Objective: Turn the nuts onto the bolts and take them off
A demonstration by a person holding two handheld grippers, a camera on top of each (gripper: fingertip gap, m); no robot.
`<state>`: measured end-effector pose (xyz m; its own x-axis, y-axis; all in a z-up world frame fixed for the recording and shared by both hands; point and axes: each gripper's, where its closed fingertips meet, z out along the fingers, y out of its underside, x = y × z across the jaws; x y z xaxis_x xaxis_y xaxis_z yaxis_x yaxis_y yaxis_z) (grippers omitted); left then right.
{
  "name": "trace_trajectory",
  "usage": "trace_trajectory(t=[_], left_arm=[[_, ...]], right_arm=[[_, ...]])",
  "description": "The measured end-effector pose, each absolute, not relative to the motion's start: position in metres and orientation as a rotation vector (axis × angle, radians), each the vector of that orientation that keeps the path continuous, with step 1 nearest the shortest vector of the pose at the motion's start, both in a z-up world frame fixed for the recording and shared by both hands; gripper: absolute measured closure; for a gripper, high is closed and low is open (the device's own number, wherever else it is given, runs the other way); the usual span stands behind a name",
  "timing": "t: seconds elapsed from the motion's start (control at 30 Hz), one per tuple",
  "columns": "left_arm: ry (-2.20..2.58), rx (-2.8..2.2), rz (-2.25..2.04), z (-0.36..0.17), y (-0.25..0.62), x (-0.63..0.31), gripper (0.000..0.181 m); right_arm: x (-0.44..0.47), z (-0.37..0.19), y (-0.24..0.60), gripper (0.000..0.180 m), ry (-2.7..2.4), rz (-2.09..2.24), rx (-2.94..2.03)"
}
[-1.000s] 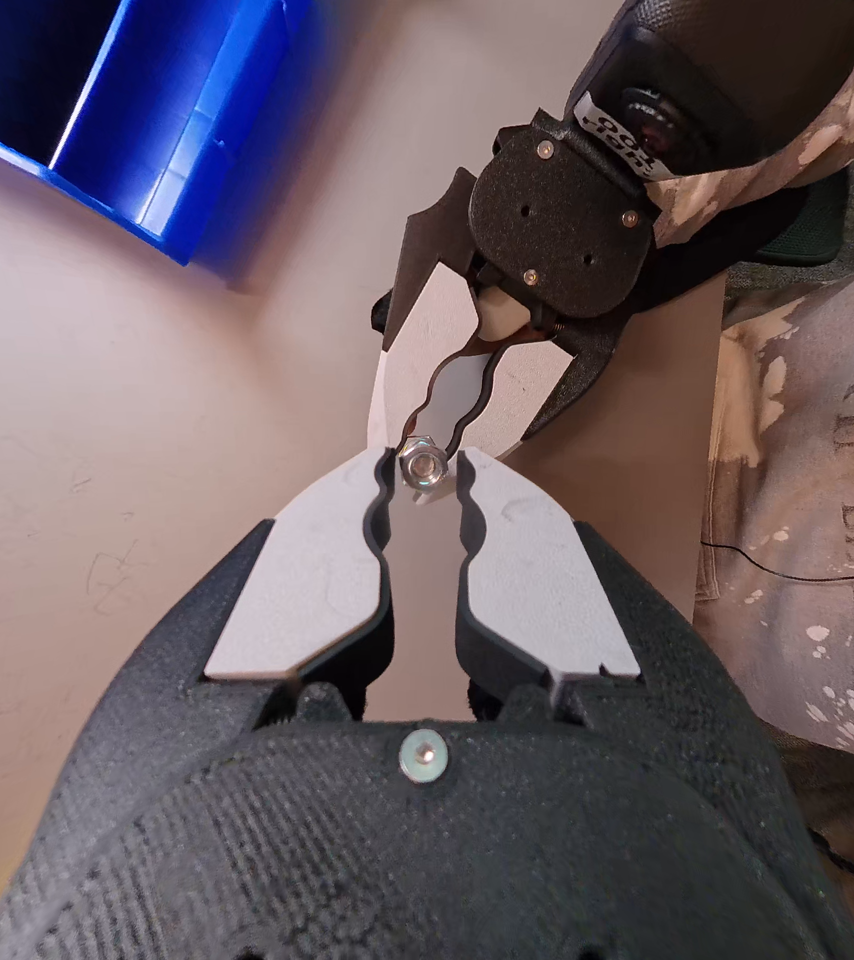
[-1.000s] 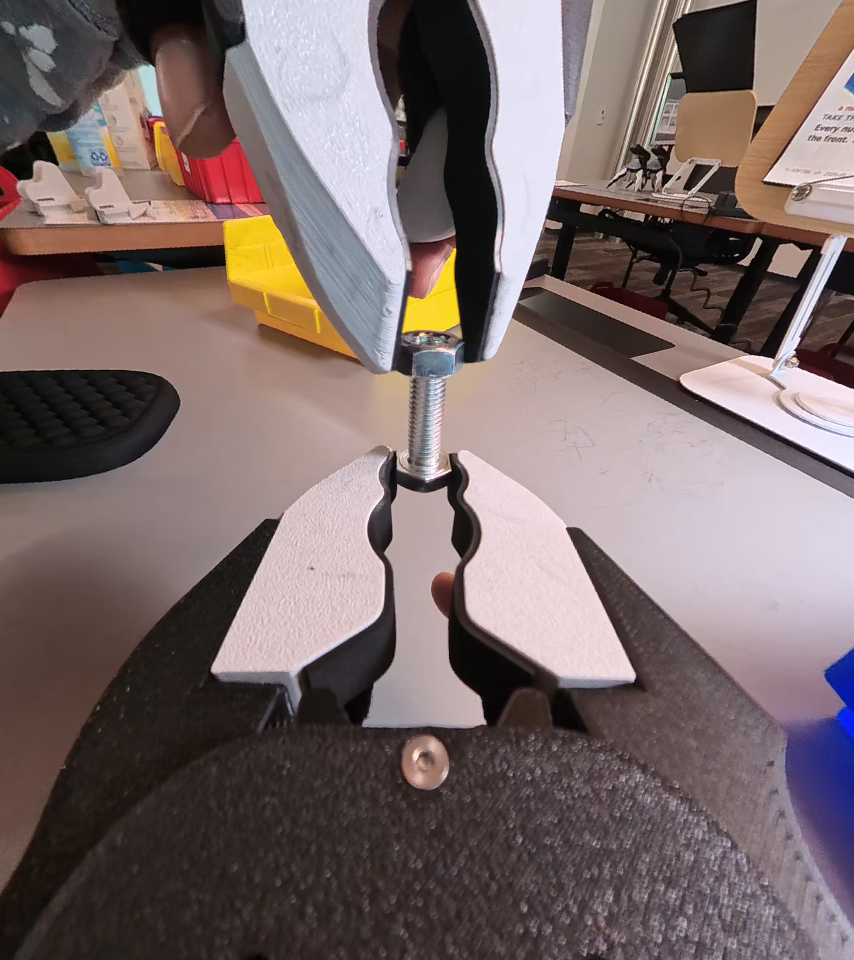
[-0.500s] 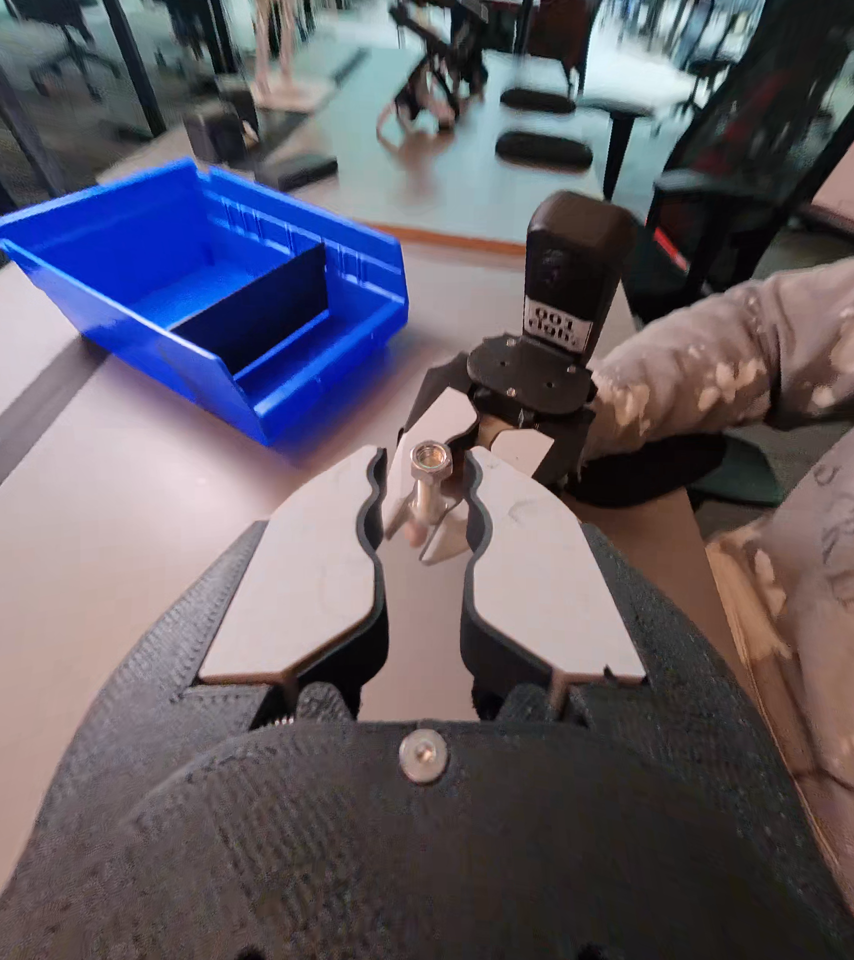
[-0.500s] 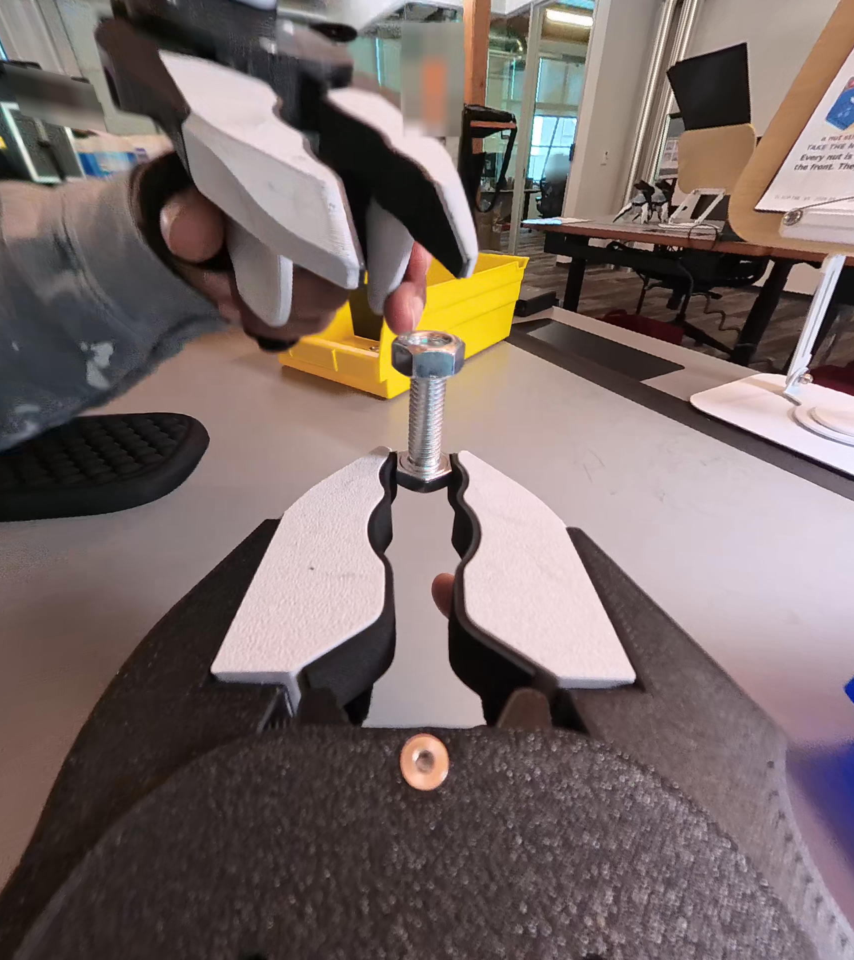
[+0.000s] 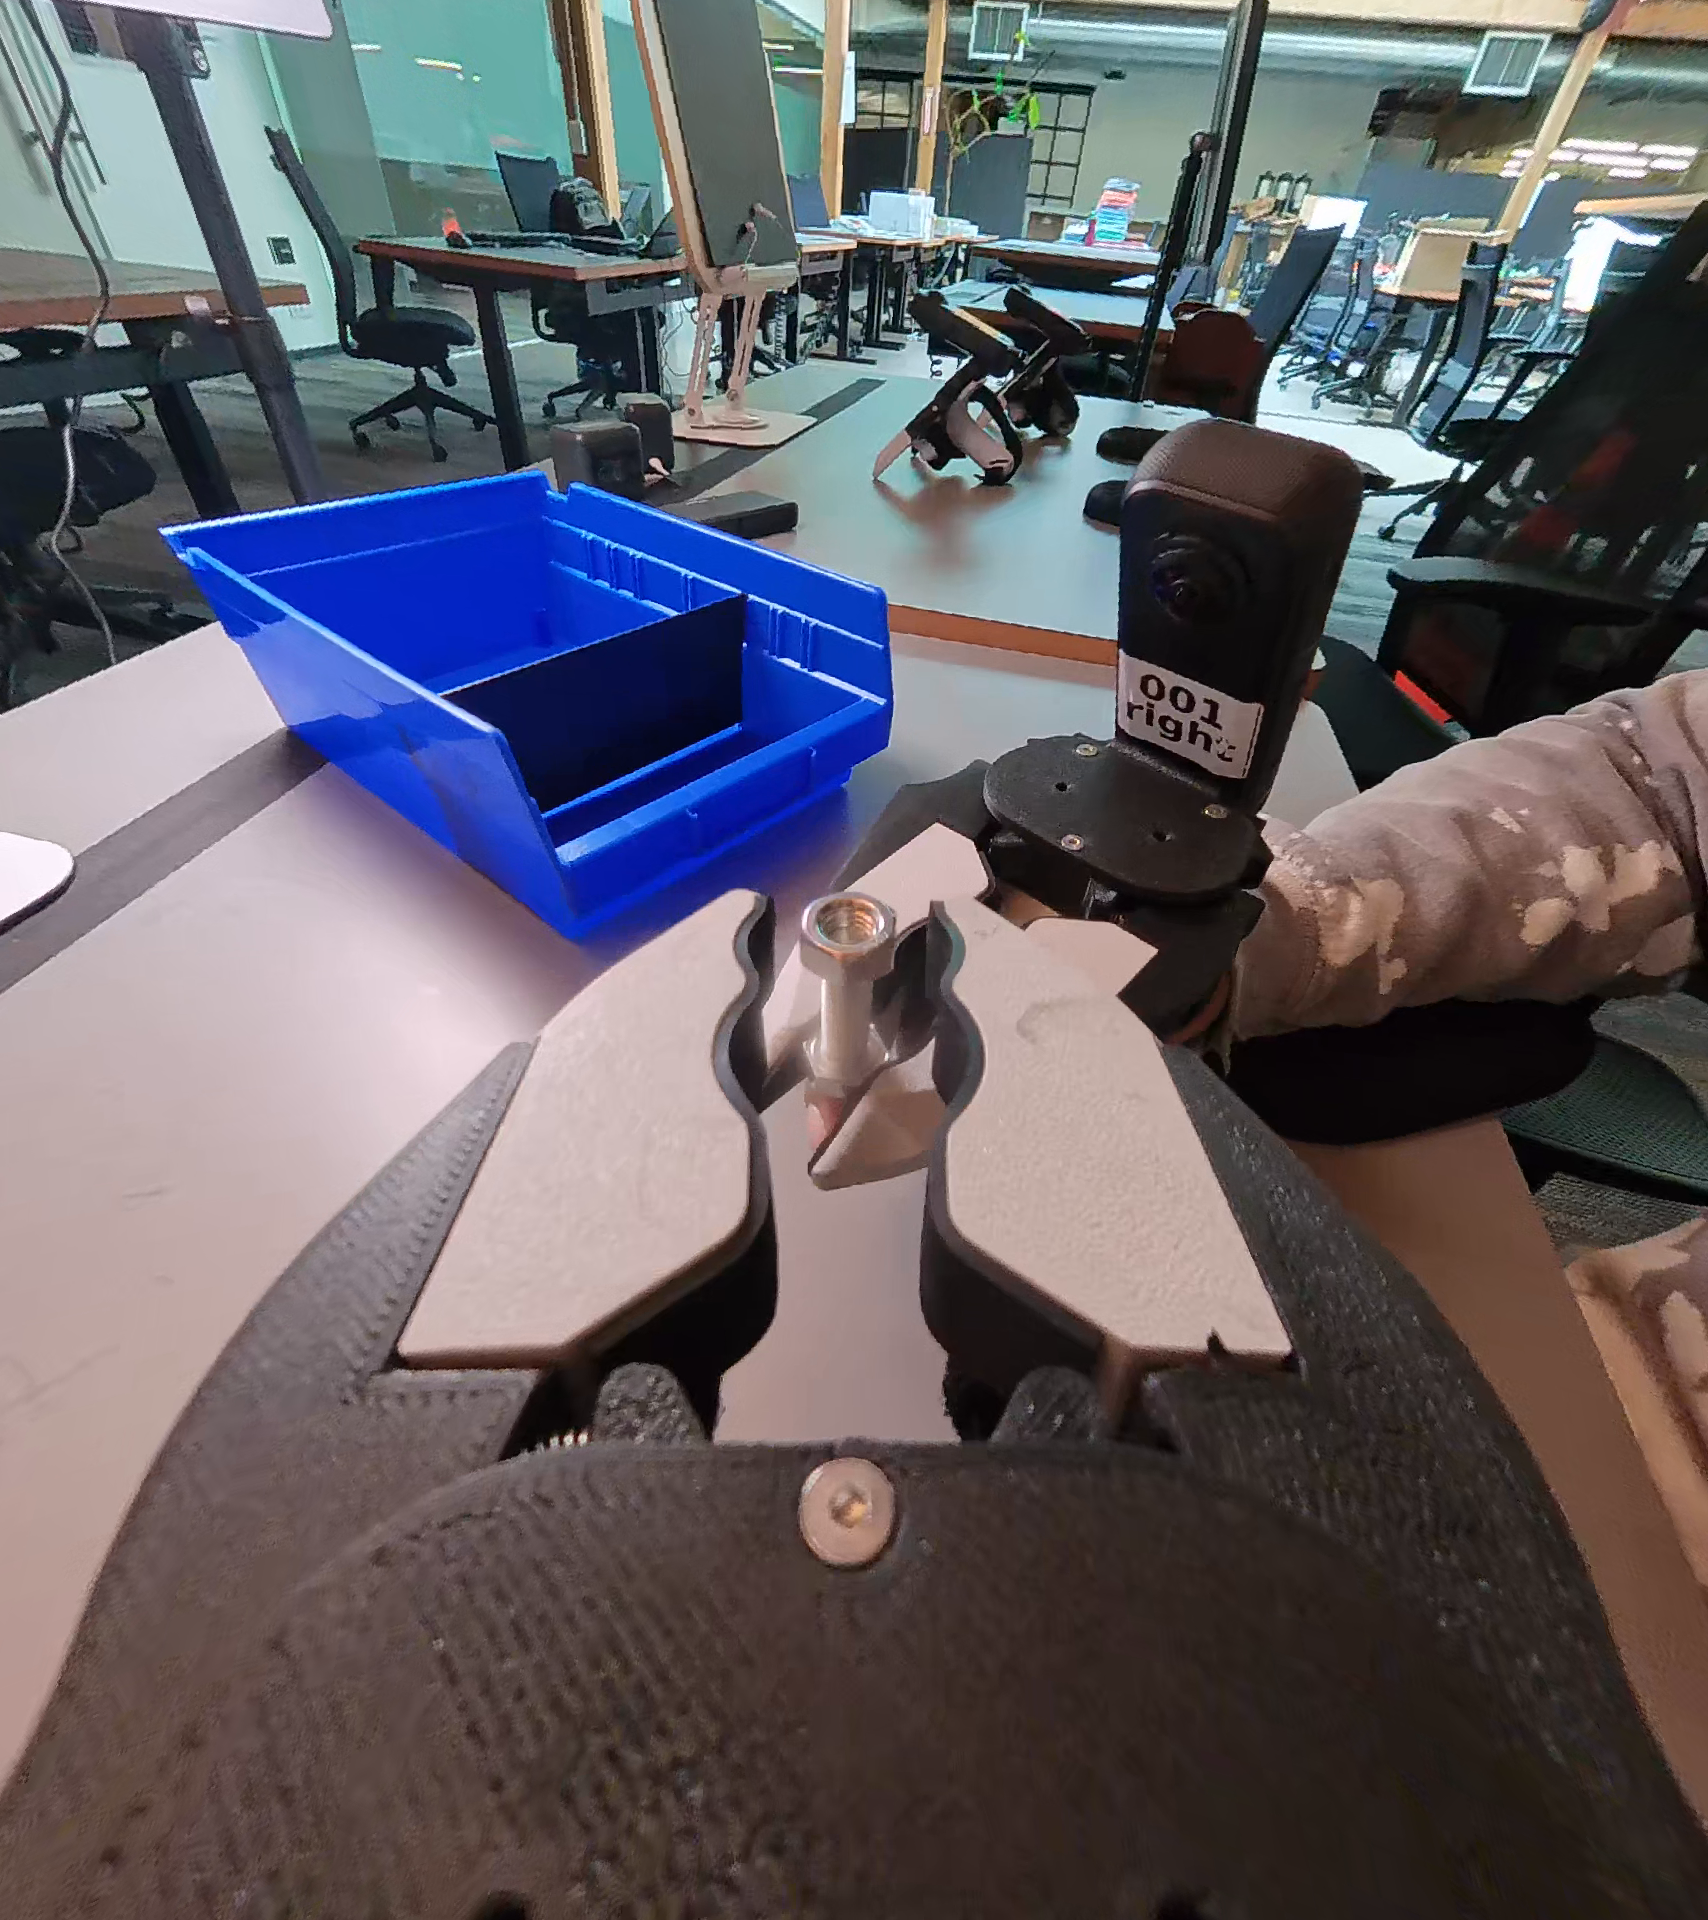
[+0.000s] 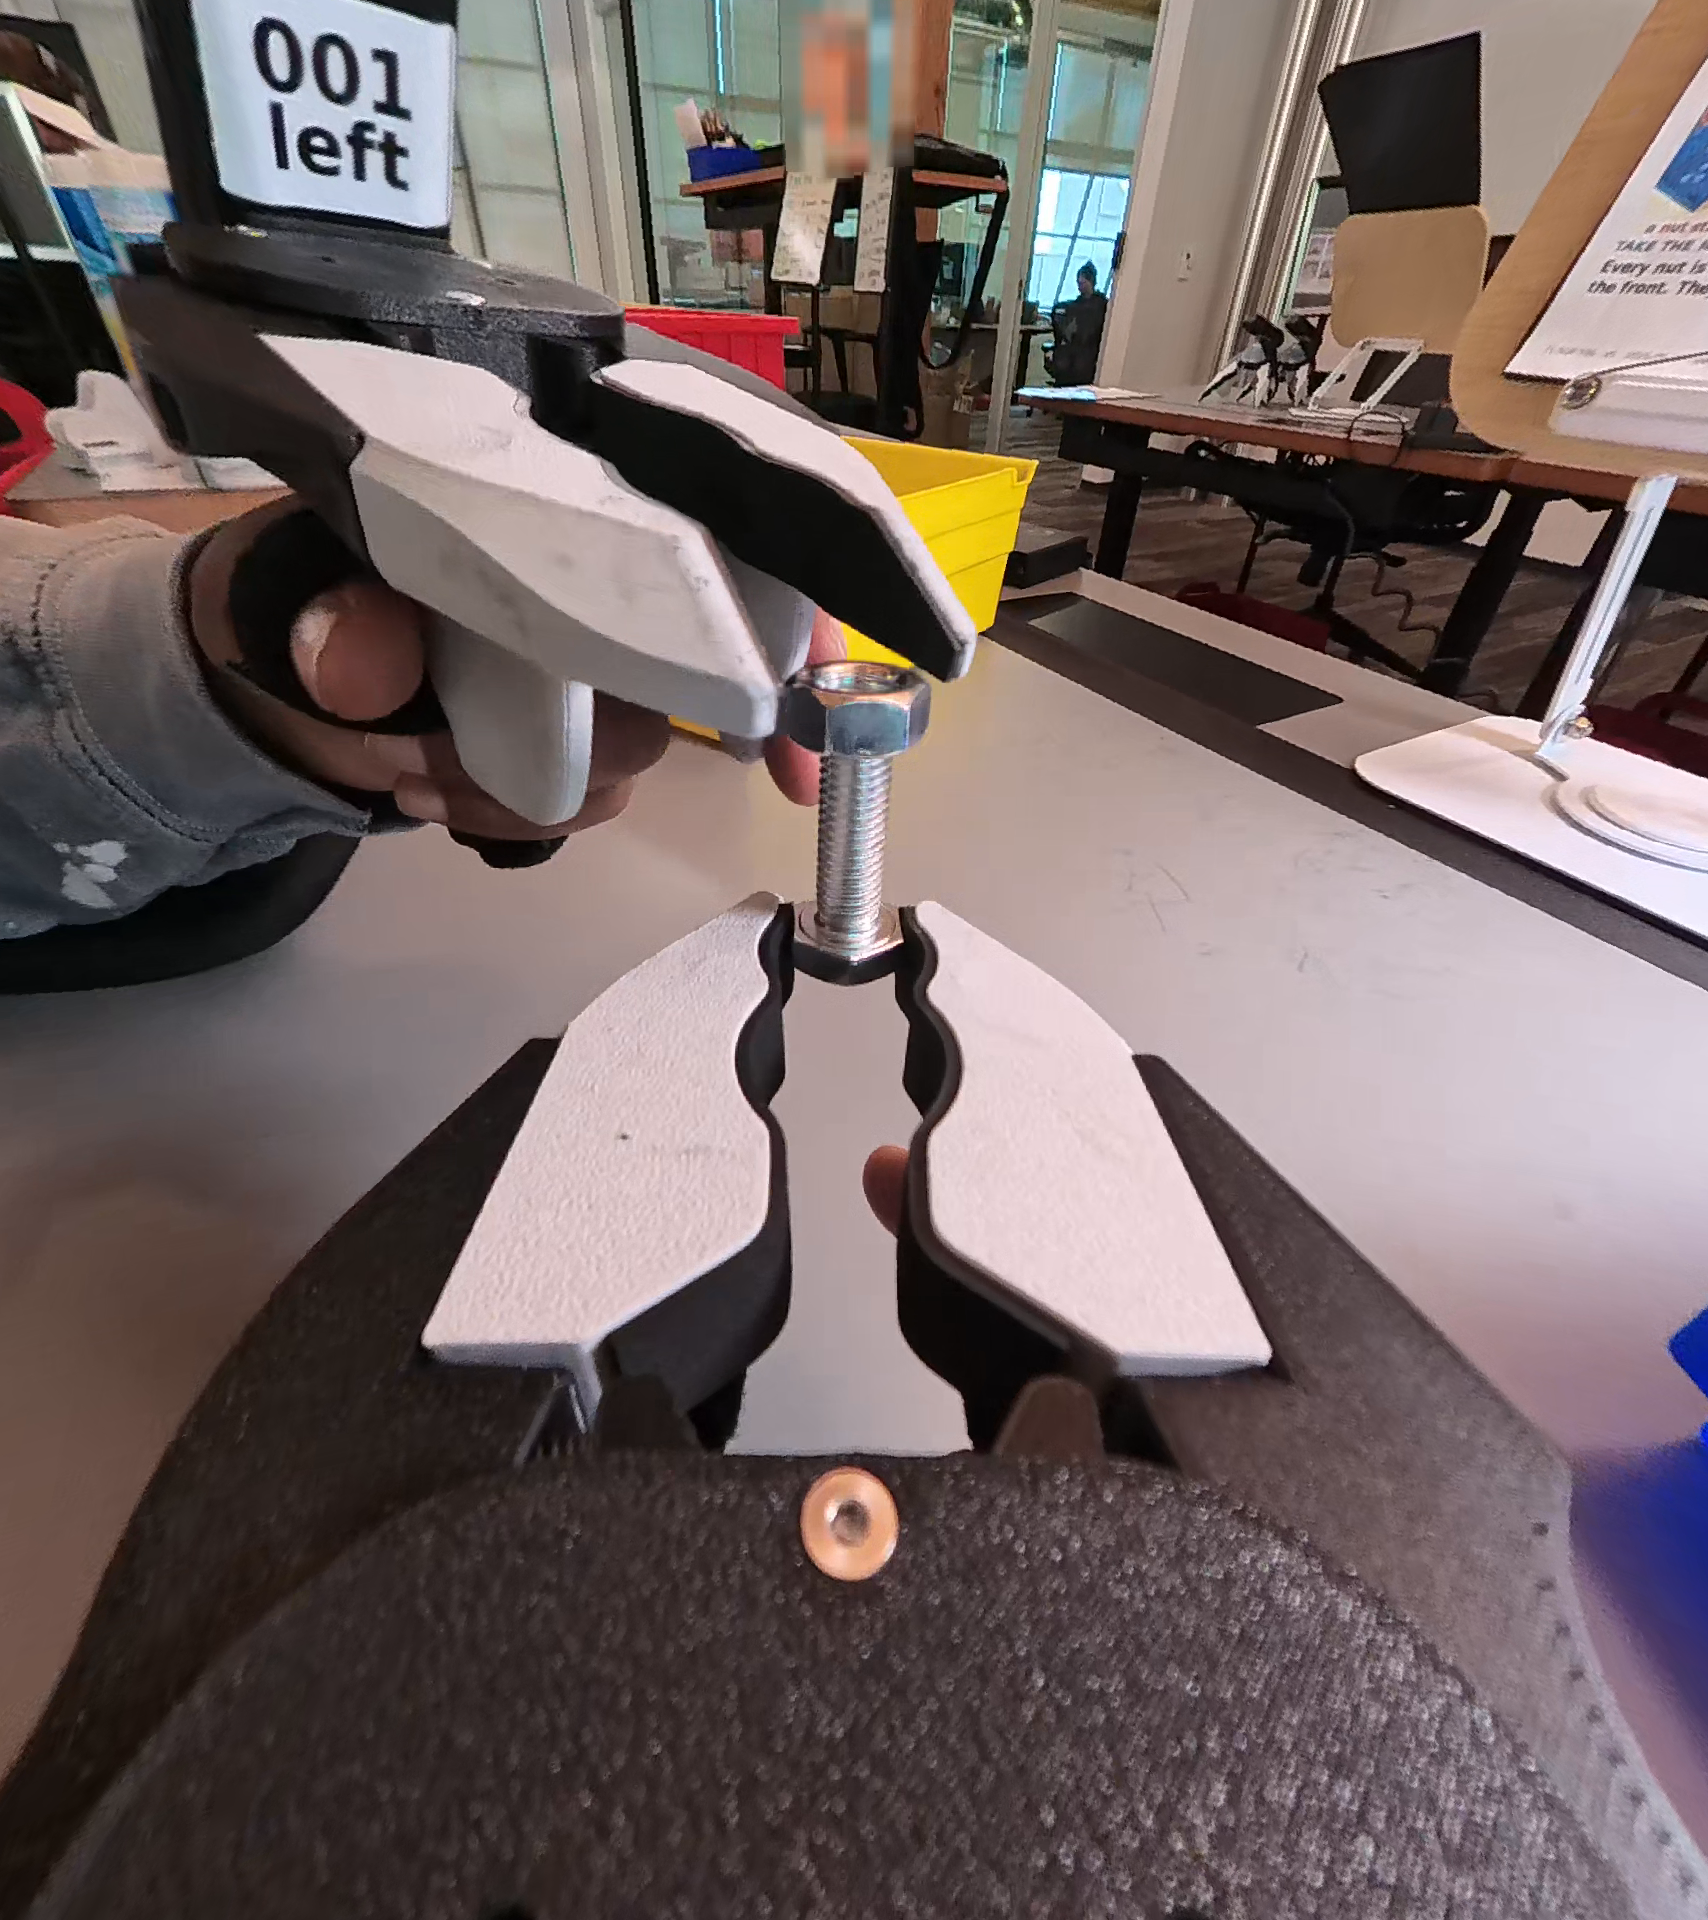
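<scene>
A: R gripper (image 6: 848, 930) status?

B: Fingers pinched tight on hex head of the bolt (image 6: 850, 842). Shank stands upright, threads up. Seen in right wrist view, just past the finger tips.

A: Nut?

B: Hex nut (image 6: 858, 710) sits on the top end of the shank, only just on; bare thread shows all the way below it down to the head.

A: L gripper (image 5: 848, 961)?

B: Narrow gap, jaws parted. In right wrist view its tips flank the nut from upper left; the near finger touches one flat, the far finger is at or just off the other. Can't tell if it truly clamps. In left wrist view the nut sits between the tips w/ slim gaps either side.

A: Surroundings?

B: All over a grey table (image 5: 154, 1091). Blue bin (image 5: 559, 675) w/ dark divider, far left in left wrist view, near R gripper. Yellow bin (image 6: 943, 509) far behind L gripper in right wrist view. White stand base (image 6: 1598, 831) at right, clipboard w/ printed sheet above it. Person's mottled sleeve (image 5: 1515, 852) behind R gripper.
</scene>
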<state>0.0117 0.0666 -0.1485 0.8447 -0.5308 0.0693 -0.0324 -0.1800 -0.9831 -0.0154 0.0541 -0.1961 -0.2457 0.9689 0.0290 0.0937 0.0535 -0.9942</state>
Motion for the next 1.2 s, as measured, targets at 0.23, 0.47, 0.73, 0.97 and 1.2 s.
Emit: trace_trajectory(t=[0.23, 0.47, 0.73, 0.97, 1.2], left_arm=[[0.440, -1.726, -0.441, -0.154, 0.067, 0.010, 0.162], [0.375, -1.767, -0.286, -0.157, 0.072, 0.008, 0.163], [0.358, -1.777, -0.249, -0.159, 0.074, 0.007, 0.162], [0.477, -1.748, -0.468, -0.148, 0.055, 0.019, 0.162], [0.734, -1.798, -0.539, -0.153, 0.028, 0.031, 0.163]], right_arm=[[-0.017, -0.198, 0.054, 0.161, -1.494, 1.285, -1.123], [-0.018, -0.201, 0.063, 0.161, -1.476, 1.181, -1.158], [-0.018, -0.202, 0.064, 0.161, -1.471, 1.178, -1.170], [-0.009, -0.189, 0.042, 0.161, -1.522, 1.334, -1.018], [0.002, -0.194, 0.013, 0.161, -1.705, 1.426, -0.896]])
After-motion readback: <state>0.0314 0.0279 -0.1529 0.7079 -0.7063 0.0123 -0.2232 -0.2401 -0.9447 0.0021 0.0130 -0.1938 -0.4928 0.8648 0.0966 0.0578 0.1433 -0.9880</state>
